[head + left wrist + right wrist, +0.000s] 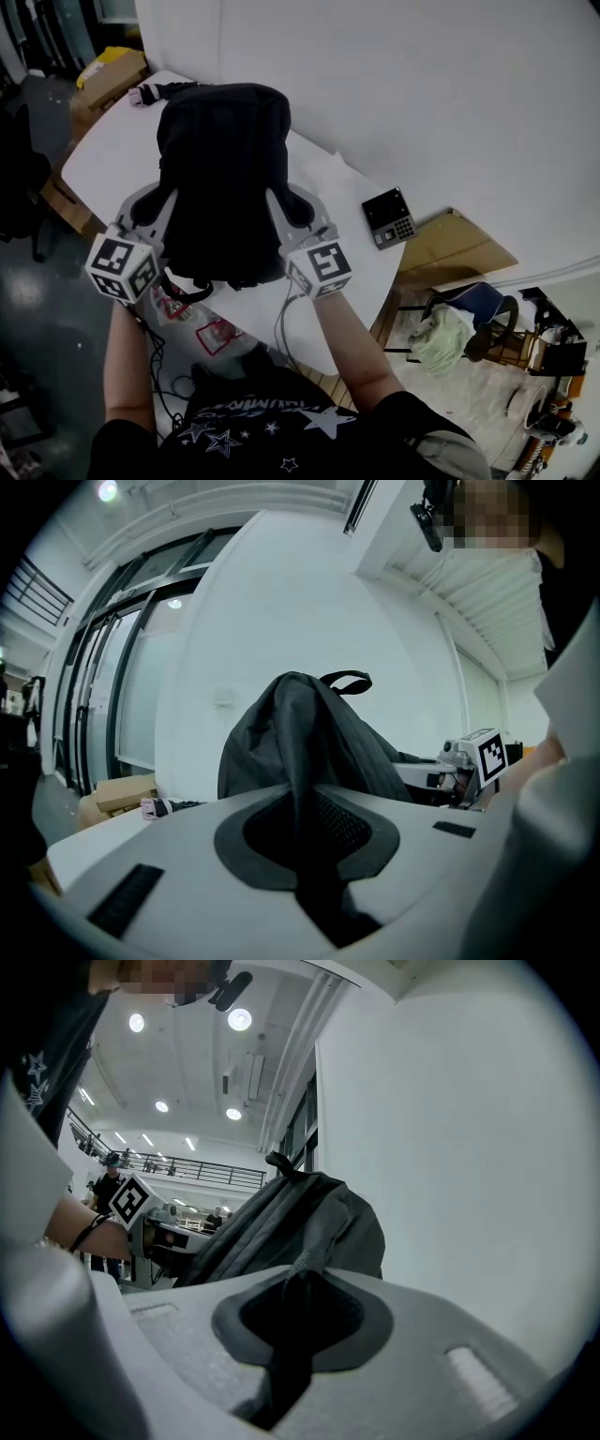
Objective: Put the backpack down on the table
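A black backpack [223,178] stands upright over the near part of the white table [337,197], held between both grippers. My left gripper [167,202] is shut on the fabric of its left side, and my right gripper [286,208] is shut on the fabric of its right side. In the left gripper view a fold of the backpack [305,752] runs down between the pads, with the top handle [345,680] showing above. The right gripper view shows the backpack [300,1232] pinched the same way. Whether its base touches the tabletop is hidden.
A black calculator [389,217] lies on the table to the right. A small dark bundle [159,91] sits at the table's far left corner, with a cardboard box [111,75] beyond it. Brown cardboard [455,248] and a chair with cloth [459,328] stand at the right.
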The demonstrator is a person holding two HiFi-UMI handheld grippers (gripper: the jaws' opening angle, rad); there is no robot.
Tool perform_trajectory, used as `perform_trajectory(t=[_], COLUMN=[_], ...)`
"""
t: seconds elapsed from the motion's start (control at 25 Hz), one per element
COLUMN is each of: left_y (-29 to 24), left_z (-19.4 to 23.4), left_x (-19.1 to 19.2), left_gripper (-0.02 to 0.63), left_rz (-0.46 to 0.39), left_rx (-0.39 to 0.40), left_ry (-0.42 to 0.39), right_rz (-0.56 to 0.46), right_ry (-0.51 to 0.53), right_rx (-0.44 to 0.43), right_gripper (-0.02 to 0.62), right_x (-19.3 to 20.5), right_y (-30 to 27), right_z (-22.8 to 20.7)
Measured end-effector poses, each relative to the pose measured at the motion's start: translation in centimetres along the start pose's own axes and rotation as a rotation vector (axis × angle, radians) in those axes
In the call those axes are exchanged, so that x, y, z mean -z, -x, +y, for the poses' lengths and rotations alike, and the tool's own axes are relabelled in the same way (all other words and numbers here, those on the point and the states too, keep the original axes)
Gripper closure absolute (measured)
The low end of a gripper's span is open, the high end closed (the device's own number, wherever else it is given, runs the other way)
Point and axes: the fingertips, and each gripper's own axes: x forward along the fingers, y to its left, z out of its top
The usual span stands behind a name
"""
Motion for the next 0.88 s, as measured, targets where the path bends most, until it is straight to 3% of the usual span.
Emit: perform_trajectory(t=[0.6,0.88], left_y=[3.1,5.3], left_z=[-1.5,-2.6], left_x=[1.9,2.7], left_gripper=[0.552,0.551], left_rz=[-0.063,-0.076], left_rx=[0.019,0.04], left_ry=[0.051,0.088], right_rz=[0.066,0.099], right_ry=[-0.049,-0.051], right_rx=[-0.053,-0.018], right_gripper=[0.551,0.528], right_x=[0.9,1.0], right_y=[2.2,3.9], right_z=[2.3,3.8])
